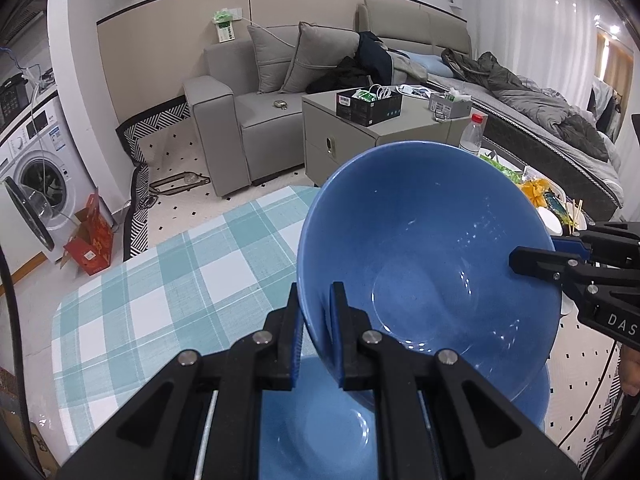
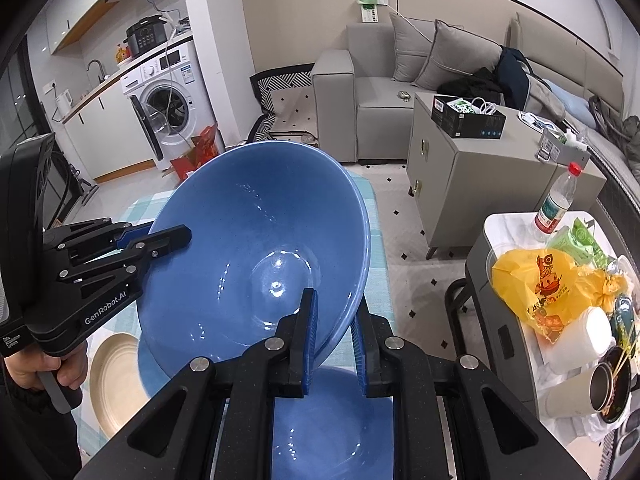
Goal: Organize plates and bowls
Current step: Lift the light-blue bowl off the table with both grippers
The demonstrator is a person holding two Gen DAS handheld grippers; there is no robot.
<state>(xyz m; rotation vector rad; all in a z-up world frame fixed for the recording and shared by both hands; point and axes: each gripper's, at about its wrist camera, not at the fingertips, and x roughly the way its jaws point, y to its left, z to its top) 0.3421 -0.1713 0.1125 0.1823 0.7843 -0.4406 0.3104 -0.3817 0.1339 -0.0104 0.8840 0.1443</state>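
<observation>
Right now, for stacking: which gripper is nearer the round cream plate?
Left. Left gripper holds the blue bowl beside the cream plate; right gripper holds its far rim.

The left wrist view looks forward along its own fingers from just behind the left gripper (image 1: 316, 316), very close to the tilted blue bowl (image 1: 432, 248), facing the grey sofa (image 1: 256, 92) and bed (image 1: 540, 108); the right wrist view sits likewise behind the right gripper (image 2: 334, 332), facing the washing machine (image 2: 168, 92); both share the bowl, sofa, cabinet (image 2: 472, 168) and checked tablecloth (image 1: 160, 280).
</observation>
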